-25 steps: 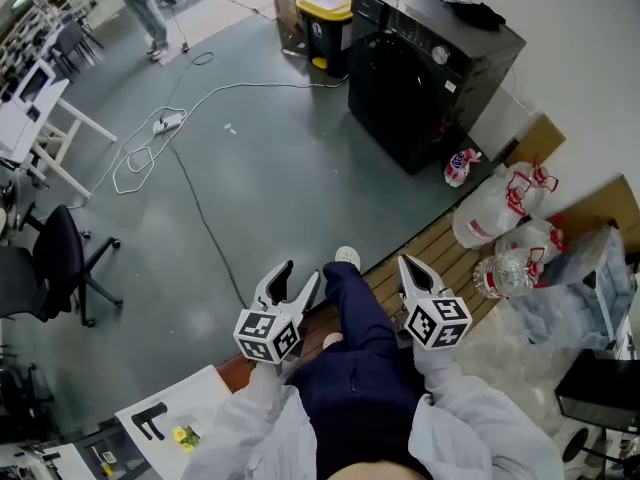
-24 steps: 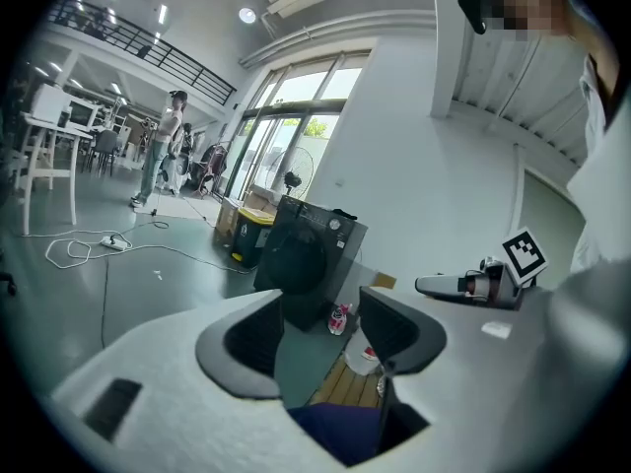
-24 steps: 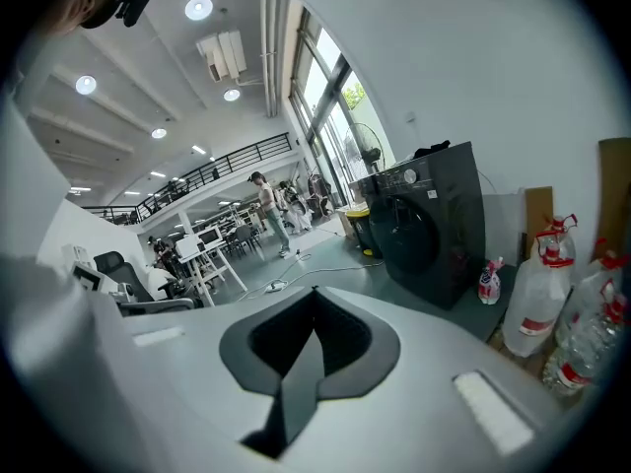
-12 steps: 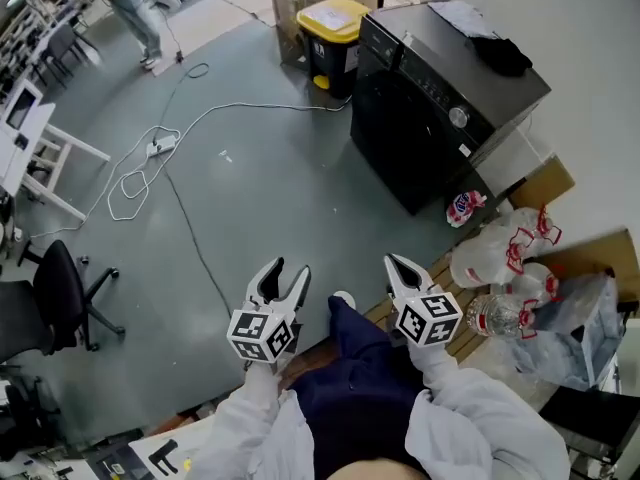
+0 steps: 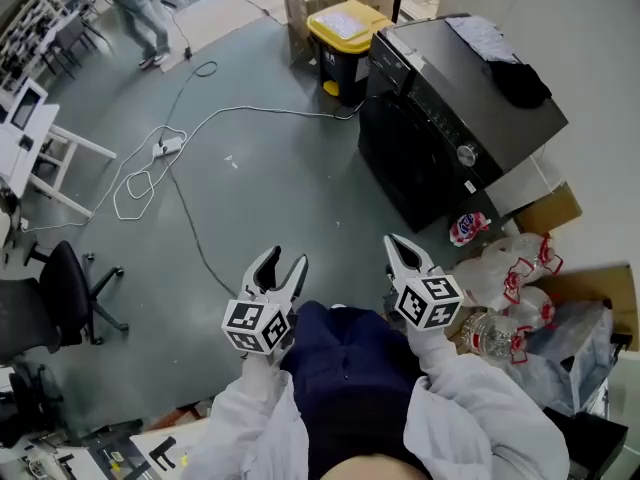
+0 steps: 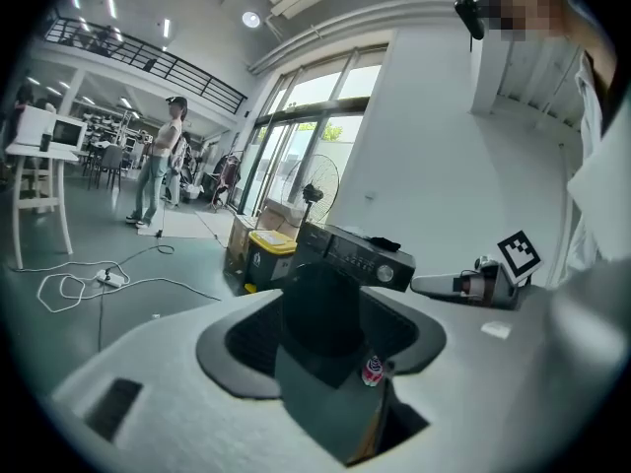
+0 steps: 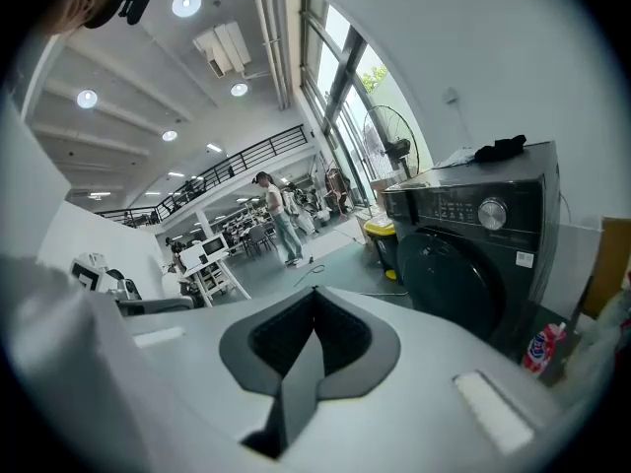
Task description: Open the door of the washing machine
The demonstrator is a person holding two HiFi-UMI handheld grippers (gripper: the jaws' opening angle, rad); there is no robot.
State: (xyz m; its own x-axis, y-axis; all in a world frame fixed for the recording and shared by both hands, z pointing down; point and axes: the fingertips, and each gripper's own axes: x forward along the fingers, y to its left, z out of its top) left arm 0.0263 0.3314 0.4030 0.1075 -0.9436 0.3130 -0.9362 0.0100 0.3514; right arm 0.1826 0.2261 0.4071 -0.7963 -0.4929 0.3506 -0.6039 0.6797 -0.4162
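Washing machine [image 5: 430,138] nearer across floor [image 5: 280,168]; left fingers [image 5: 263,268] apart, just narrowed; right fingers [image 5: 405,256] together.

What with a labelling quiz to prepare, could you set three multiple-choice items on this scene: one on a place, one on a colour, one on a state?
1. Where does the bin stand relative to the washing machine?
A. on top of it
B. on the floor beside it
C. inside it

2. What colour is the bin's lid?
A. blue
B. red
C. yellow

3. How is the washing machine's door?
A. shut
B. swung wide open
C. taken off

Answers:
1 B: the head view shows the bin on the floor against the machine's side.
2 C: the lid is plainly yellow.
3 A: the round door lies flush with the machine's front.
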